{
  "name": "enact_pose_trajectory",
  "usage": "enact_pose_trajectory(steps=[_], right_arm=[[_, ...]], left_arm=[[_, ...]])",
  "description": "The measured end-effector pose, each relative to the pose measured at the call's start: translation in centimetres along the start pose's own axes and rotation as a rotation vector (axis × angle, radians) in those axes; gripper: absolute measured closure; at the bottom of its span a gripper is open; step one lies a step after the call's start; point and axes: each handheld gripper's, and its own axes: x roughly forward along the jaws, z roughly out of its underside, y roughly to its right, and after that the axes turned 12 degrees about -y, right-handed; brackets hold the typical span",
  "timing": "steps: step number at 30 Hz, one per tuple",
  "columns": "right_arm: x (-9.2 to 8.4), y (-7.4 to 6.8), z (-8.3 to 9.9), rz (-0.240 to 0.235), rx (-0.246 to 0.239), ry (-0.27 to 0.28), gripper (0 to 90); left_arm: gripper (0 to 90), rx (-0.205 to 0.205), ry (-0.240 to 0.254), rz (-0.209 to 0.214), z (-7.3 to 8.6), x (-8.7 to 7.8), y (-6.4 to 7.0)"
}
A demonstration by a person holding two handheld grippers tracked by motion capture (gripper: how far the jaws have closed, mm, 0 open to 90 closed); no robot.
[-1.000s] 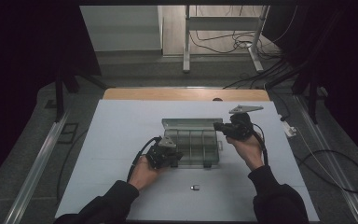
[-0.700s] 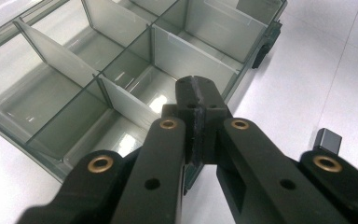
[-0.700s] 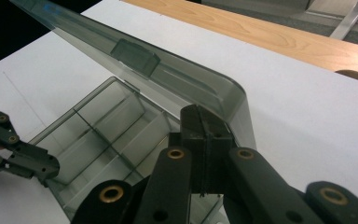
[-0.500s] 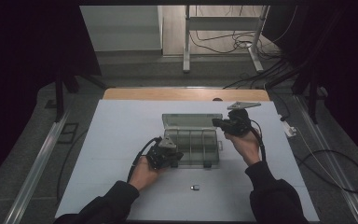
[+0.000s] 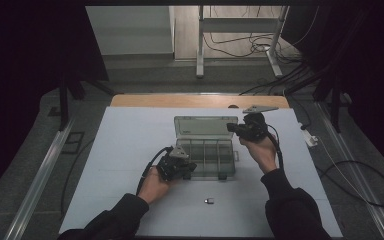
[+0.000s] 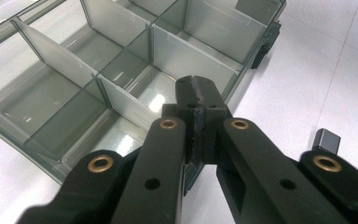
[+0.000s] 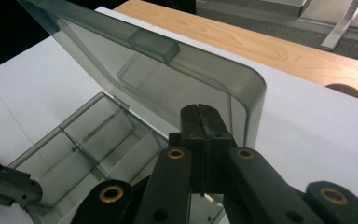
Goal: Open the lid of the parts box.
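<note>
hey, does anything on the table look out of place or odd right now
One thing: a small dark block lies loose on the white table, outside the clear compartment box, near its front edge. The box's compartments look empty, and its lid stands open. Nothing looks spilled or broken.

Surface: we see a white table top [image 5: 120, 165] with a bare wooden strip [image 5: 145, 101] along its far edge | On it: we find a clear compartment box [image 5: 210, 159], lid raised | Also: a small dark block [image 5: 209, 201] lies near its front, apart.
</note>
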Motion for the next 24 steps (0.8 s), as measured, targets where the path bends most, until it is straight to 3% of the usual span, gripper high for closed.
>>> enact_pose_trajectory(steps=[24], right_arm=[[0.4, 1.1, -1.6, 0.019, 0.013, 0.034, 88.8]], left_arm=[[89.4, 0.008, -0.005, -0.003, -0.1, 0.0, 0.0]])
